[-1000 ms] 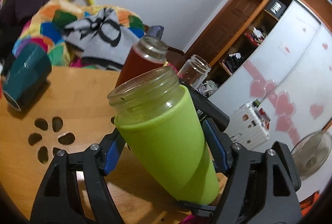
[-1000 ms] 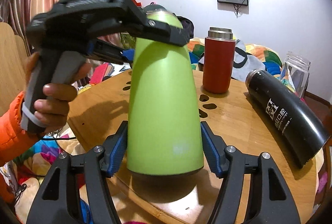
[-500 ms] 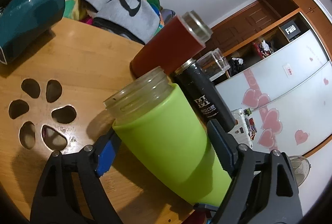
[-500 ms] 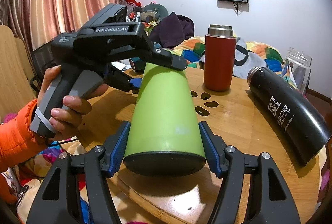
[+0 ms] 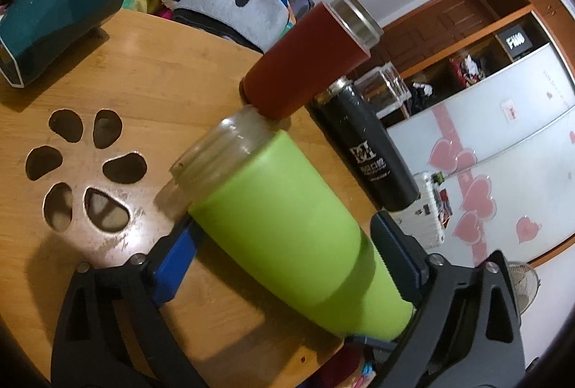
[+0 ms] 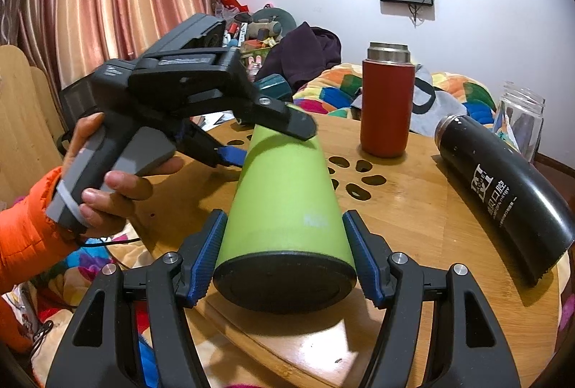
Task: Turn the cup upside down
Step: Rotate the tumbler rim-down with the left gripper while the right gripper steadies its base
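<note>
The green cup [image 5: 287,226] has a clear threaded mouth and a black base [image 6: 284,283]. It is tilted far over above the round wooden table [image 5: 161,64], mouth away from the right wrist camera. My left gripper [image 5: 284,251] is shut on the cup's body; in the right wrist view it [image 6: 251,136] grips the upper half, held by a hand in an orange sleeve. My right gripper [image 6: 284,258] has its blue pads at the cup's base end; contact is unclear.
A red flask [image 6: 386,100] stands upright behind the cup. A black bottle [image 6: 503,194] lies on its side at the right, a clear jar [image 6: 521,118] behind it. A teal cup [image 5: 61,7] lies at the far left. Cut-out holes [image 5: 86,168] mark the table's middle.
The cup has tipped from upright to nearly lying, base toward the right wrist camera. The left gripper rotated and lowered with it. The right gripper stayed at the base.
</note>
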`<state>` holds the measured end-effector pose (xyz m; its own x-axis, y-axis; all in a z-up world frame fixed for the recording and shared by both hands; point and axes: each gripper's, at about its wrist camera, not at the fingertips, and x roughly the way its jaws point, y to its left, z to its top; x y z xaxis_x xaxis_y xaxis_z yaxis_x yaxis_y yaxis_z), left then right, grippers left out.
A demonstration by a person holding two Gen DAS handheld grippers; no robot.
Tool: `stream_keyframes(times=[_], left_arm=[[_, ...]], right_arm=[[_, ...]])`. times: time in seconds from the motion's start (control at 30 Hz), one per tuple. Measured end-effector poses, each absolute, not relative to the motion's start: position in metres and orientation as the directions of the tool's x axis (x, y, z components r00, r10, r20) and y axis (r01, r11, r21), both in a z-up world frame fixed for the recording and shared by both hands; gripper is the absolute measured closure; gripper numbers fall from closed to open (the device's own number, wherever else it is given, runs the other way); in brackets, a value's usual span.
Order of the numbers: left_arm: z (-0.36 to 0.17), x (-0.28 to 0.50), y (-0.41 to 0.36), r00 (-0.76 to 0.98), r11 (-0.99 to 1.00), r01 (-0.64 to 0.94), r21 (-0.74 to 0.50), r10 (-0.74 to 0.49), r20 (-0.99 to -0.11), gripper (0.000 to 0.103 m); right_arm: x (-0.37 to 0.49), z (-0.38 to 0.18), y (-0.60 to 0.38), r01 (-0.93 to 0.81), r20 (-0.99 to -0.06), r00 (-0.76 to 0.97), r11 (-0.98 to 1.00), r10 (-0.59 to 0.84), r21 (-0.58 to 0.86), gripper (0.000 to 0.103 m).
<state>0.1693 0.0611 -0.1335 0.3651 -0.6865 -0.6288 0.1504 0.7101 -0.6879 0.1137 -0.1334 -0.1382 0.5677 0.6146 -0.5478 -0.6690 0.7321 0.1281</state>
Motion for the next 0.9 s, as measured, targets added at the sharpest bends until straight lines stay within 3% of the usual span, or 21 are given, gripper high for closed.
stream_keyframes(times=[0.23, 0.4, 0.47, 0.63, 0.73, 0.9], left_arm=[[-0.118, 0.149, 0.060, 0.413, 0.794, 0.194, -0.576, -0.599, -0.686, 0.005], [-0.077, 0.117, 0.043, 0.582, 0.881, 0.311, -0.355, -0.472, -0.662, 0.008], [-0.066, 0.106, 0.032, 0.621, 0.893, 0.352, -0.280, -0.447, -0.644, 0.021], [-0.066, 0.103, 0.005, 0.615, 0.886, 0.419, -0.199, -0.438, -0.655, 0.074], [-0.072, 0.104, -0.005, 0.608, 0.883, 0.433, -0.182, -0.435, -0.664, 0.089], [-0.071, 0.100, -0.007, 0.619, 0.878, 0.443, -0.179, -0.444, -0.648, 0.093]], right_arm=[[0.112, -0.138, -0.133, -0.662, -0.549, 0.580, 0.741, 0.603, 0.114, 0.041], [0.110, -0.142, -0.132, -0.659, -0.559, 0.582, 0.746, 0.590, 0.102, 0.039], [0.111, -0.147, -0.134, -0.648, -0.574, 0.575, 0.753, 0.583, 0.115, 0.039], [0.109, -0.158, -0.141, -0.620, -0.595, 0.557, 0.767, 0.579, 0.166, 0.040], [0.105, -0.157, -0.143, -0.610, -0.594, 0.566, 0.775, 0.572, 0.165, 0.040], [0.095, -0.145, -0.145, -0.600, -0.564, 0.611, 0.790, 0.556, 0.128, 0.040]])
